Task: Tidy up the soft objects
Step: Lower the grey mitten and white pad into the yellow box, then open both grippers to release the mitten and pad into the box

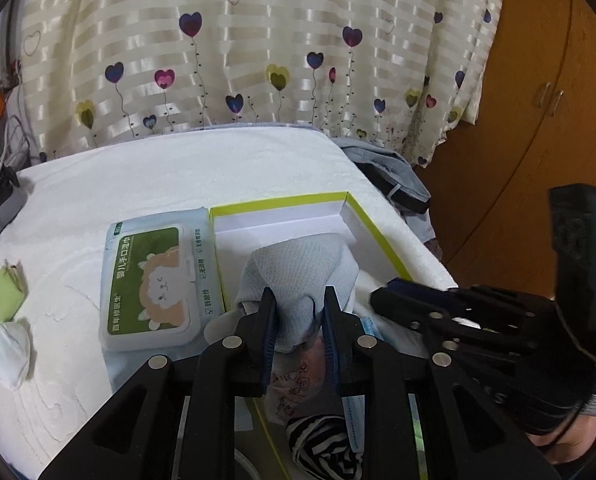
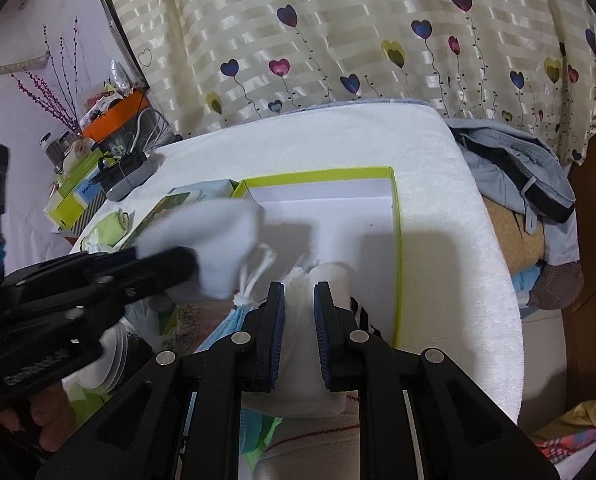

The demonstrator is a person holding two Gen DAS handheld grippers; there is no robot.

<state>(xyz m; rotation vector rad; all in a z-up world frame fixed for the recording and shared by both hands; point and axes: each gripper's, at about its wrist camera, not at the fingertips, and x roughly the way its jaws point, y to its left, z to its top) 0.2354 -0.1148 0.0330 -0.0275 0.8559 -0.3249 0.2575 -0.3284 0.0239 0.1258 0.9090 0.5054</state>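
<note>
My left gripper (image 1: 298,304) is shut on a pale blue-grey knit cloth (image 1: 298,268) and holds it over the open yellow-rimmed box (image 1: 382,232). In the right wrist view that cloth (image 2: 214,236) shows blurred at the left gripper's tip. My right gripper (image 2: 299,300) is shut on a white cloth bundle (image 2: 326,280) above the box's near end (image 2: 396,264). A striped black-and-white cloth (image 1: 326,440), a printed cloth (image 1: 294,384) and a blue face mask (image 2: 226,324) lie in the box under the fingers. The right gripper (image 1: 382,296) also shows at the right of the left wrist view.
A pack of wet wipes (image 1: 154,280) lies left of the box on the white towel (image 1: 158,176). A green and white baby sock pair (image 1: 2,312) lies at the far left. Blue-grey clothing (image 2: 518,176) is heaped right of the towel. A grey device (image 2: 126,176) and cluttered shelf stand at the left.
</note>
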